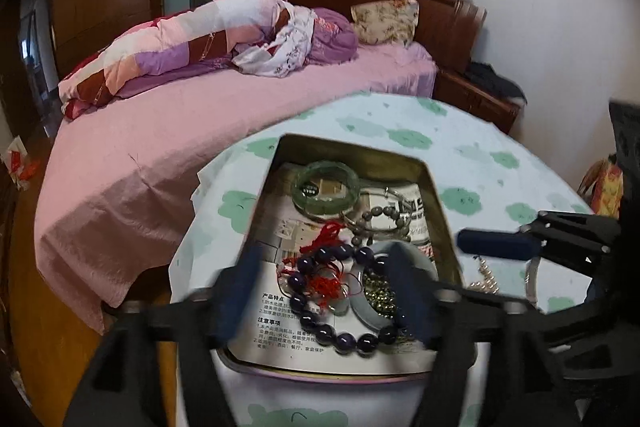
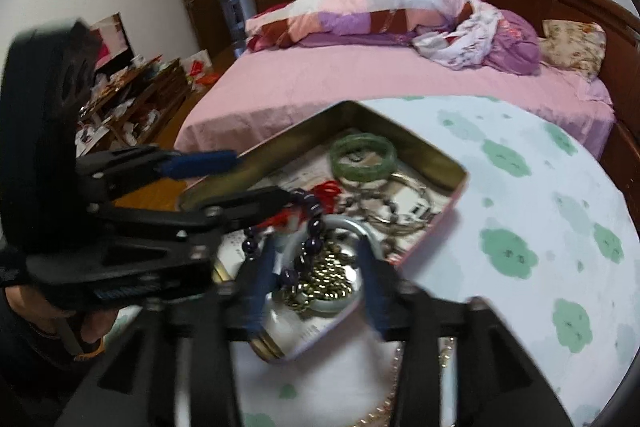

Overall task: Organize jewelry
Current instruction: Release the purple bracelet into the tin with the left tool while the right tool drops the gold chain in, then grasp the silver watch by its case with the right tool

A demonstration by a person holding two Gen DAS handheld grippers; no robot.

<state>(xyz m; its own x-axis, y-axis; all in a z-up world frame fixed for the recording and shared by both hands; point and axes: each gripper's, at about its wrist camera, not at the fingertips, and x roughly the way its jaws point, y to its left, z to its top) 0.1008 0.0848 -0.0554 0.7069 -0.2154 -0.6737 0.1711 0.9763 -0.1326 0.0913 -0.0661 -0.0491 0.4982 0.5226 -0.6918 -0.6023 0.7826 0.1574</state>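
An open metal tin [image 1: 352,147] [image 2: 424,143] sits on a cloud-print tablecloth [image 1: 480,155]. Inside lie a green jade bangle [image 1: 326,189] [image 2: 363,155], a purple bead bracelet [image 1: 340,307] [image 2: 308,239], red tassel cords [image 1: 324,239], a pale bangle [image 1: 372,311] with a gold chain [image 1: 378,291] [image 2: 328,275] in it, and a grey bead bracelet [image 1: 384,223]. My left gripper [image 1: 326,287] [image 2: 228,183] is open above the purple beads. My right gripper [image 2: 320,283] is open, with its fingers either side of the pale bangle. Its finger [image 1: 496,245] also shows in the left wrist view.
A pearl string [image 1: 486,277] lies on the cloth right of the tin, and a chain [image 2: 384,399] near the table's front edge. A pink bed [image 1: 160,147] with bedding stands just behind the table. A cluttered low cabinet [image 2: 132,95] is far left. A hand [image 2: 92,331] holds the left gripper.
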